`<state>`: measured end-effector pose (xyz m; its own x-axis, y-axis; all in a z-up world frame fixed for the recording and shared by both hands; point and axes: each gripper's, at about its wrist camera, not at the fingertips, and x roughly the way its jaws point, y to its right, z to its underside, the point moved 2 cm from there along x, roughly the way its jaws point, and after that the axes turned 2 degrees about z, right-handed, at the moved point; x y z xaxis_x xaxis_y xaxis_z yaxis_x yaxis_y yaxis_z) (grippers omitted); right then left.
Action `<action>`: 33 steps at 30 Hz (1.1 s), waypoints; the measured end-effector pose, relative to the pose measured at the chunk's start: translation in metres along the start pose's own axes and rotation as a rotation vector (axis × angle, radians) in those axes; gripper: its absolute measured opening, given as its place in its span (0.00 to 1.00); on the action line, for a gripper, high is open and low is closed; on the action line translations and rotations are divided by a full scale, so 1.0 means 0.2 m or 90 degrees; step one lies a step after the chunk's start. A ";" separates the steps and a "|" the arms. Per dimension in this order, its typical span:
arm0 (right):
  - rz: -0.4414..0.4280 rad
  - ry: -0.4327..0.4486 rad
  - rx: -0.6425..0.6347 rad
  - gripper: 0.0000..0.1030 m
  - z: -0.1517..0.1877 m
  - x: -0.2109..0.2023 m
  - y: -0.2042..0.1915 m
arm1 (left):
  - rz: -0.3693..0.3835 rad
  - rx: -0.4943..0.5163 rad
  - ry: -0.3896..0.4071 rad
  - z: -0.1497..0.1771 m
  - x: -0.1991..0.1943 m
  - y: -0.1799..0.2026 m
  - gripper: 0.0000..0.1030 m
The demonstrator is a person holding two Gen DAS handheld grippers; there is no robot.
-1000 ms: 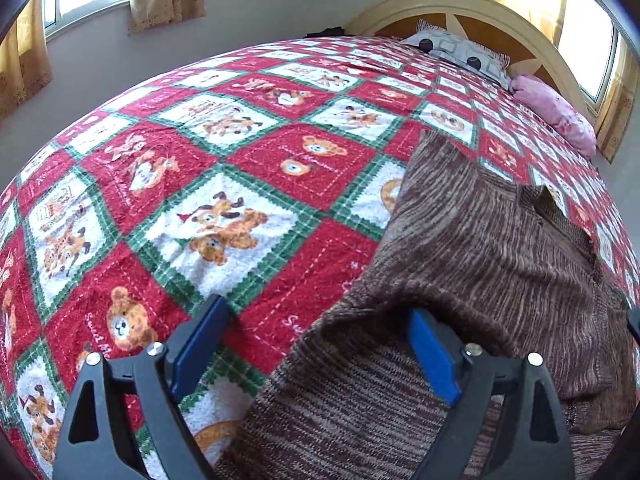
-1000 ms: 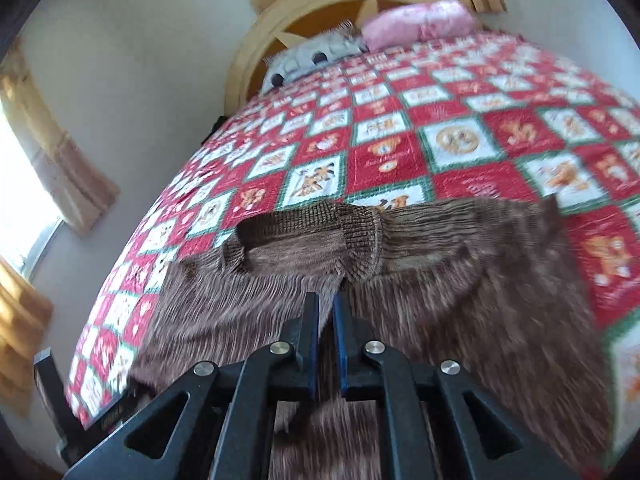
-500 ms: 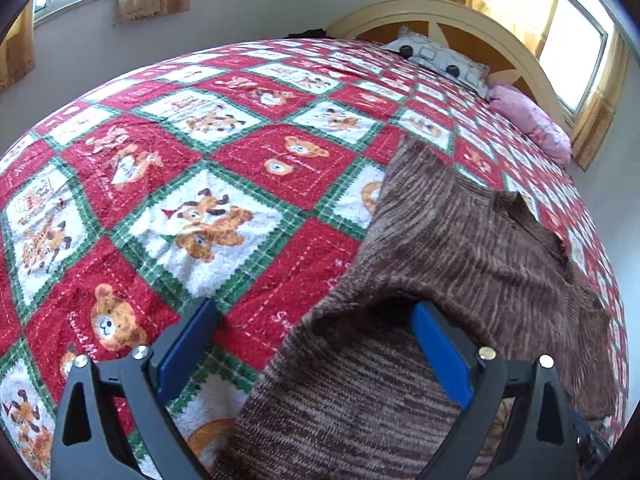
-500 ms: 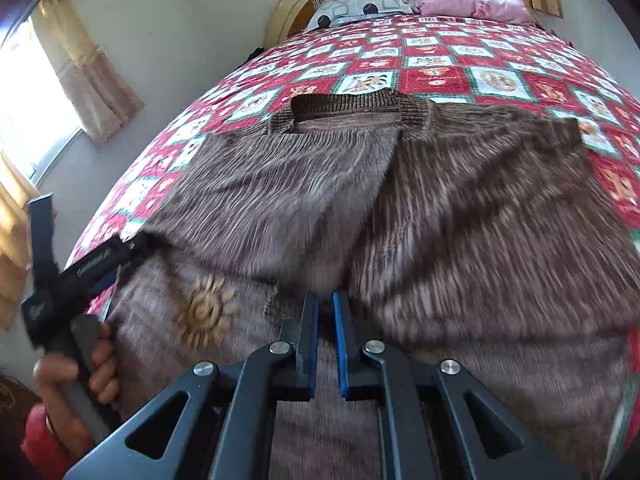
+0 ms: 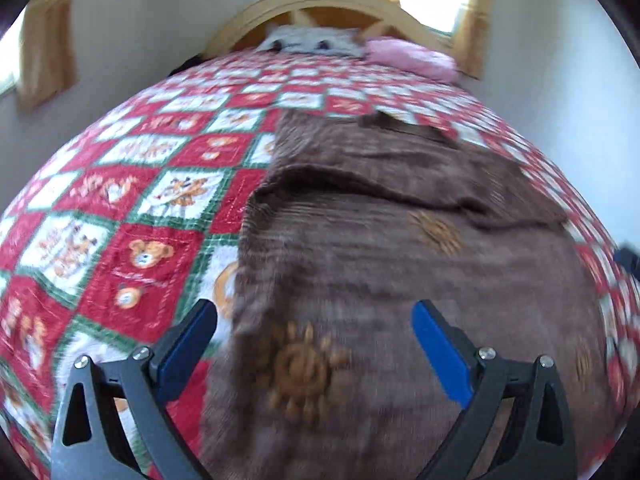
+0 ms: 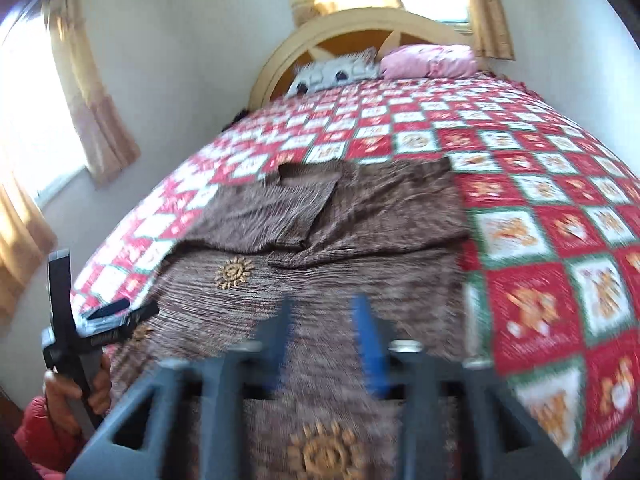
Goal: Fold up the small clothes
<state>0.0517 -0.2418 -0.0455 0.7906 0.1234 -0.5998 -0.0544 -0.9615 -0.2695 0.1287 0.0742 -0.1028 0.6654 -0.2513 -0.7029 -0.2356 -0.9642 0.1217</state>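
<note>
The left gripper (image 5: 314, 334) hangs with jaws spread wide, nothing between them. The right gripper (image 6: 324, 332) is opening, empty.

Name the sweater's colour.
Brown sweater with gold sun motifs; clearest in the right wrist view.

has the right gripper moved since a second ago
Yes. The right gripper has pulled back toward the foot of the bed: the headboard looks farther off, more sweater shows, and its jaws are opening.

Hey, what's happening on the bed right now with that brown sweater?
A person with a hand-held gripper in each hand is folding a brown sweater spread on the teddy-bear quilt. Both sleeves are already folded across its upper half. The left hand-held gripper hangs open over the hem, holding nothing. The right hand-held gripper is opening, with no fabric pinched between its pads.
</note>
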 end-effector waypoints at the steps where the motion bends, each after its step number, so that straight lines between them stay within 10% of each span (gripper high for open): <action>1: 0.005 0.014 0.012 0.61 0.02 -0.07 0.04 | 0.009 0.011 0.000 0.02 -0.03 -0.01 0.97; 14: 0.145 -0.019 -0.029 0.61 0.40 -0.61 0.26 | 0.062 0.088 -0.062 0.37 -0.25 -0.03 0.97; 23: 0.142 0.159 0.011 0.61 0.32 -1.33 0.33 | 0.051 0.110 -0.093 0.63 -0.40 -0.12 0.97; 33: 0.144 0.060 -0.106 0.61 0.45 -1.03 0.11 | 0.008 0.107 -0.104 0.63 -0.36 -0.08 0.98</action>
<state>-0.1667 -0.2670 0.0043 0.8233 -0.1144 -0.5560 -0.1408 -0.9900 -0.0047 -0.0048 0.1174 -0.1435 0.5416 -0.2336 -0.8075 -0.3677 -0.9297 0.0222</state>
